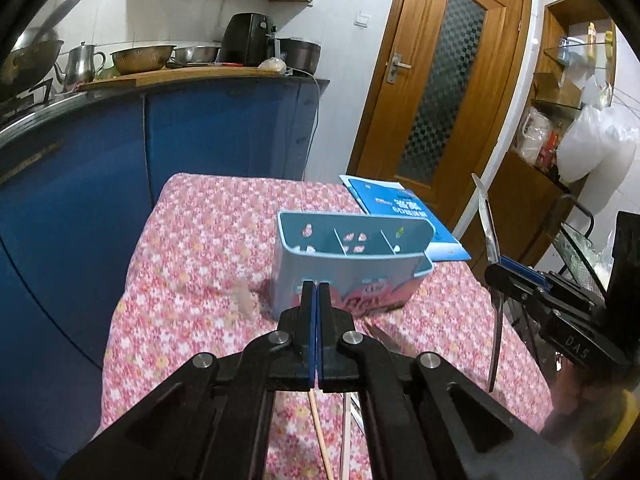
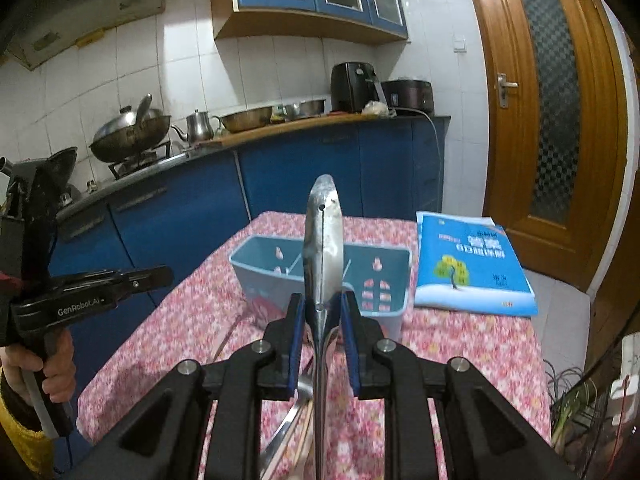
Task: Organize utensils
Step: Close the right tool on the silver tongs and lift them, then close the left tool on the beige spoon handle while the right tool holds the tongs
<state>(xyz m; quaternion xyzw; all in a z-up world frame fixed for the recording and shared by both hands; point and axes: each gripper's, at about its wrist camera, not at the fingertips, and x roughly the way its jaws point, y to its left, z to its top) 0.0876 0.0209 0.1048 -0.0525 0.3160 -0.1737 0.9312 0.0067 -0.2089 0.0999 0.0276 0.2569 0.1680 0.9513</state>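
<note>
Scene: a table under a pink floral cloth [image 1: 192, 248] stands in a kitchen with blue cabinets.

Target container: a light-blue plastic utensil holder [image 2: 320, 276] with three compartments stands upright on the cloth, near the far end of the table; every compartment looks empty, only the cut-outs in the walls showing.

Right gripper [image 2: 322, 312]: clenched on a flat stainless-steel utensil [image 2: 323, 240], held by its handle. The wider end with a small hole points up and away, and the rest of the handle runs down below the jaws. Whether it is a spoon or a spatula cannot be told.

Left gripper [image 1: 316, 300]: pressed fully together with nothing between the blue pads, hovering just before the near wall of the holder.

Left hand [image 2: 52, 368]: seen in the right wrist view, wrapped round the grip of its tool at the table's near-left edge.

Waiting items: wooden chopsticks [image 1: 320, 432] and another metal piece lie on the cloth under the grippers.

Bystander object: a blue paperback book [image 2: 472, 264] lies just beside the holder, on its right in the right wrist view.

Step in hand (judged): carrying the steel utensil to the holder, with placement not yet done.

Technique (advised): bring the utensil over one compartment, turn it near vertical, lower its bottom end past the rim clear of the thin dividers, then release.

Risk (judged): the light holder may tip or slide if struck; the empty left tool could steady its wall.
</note>
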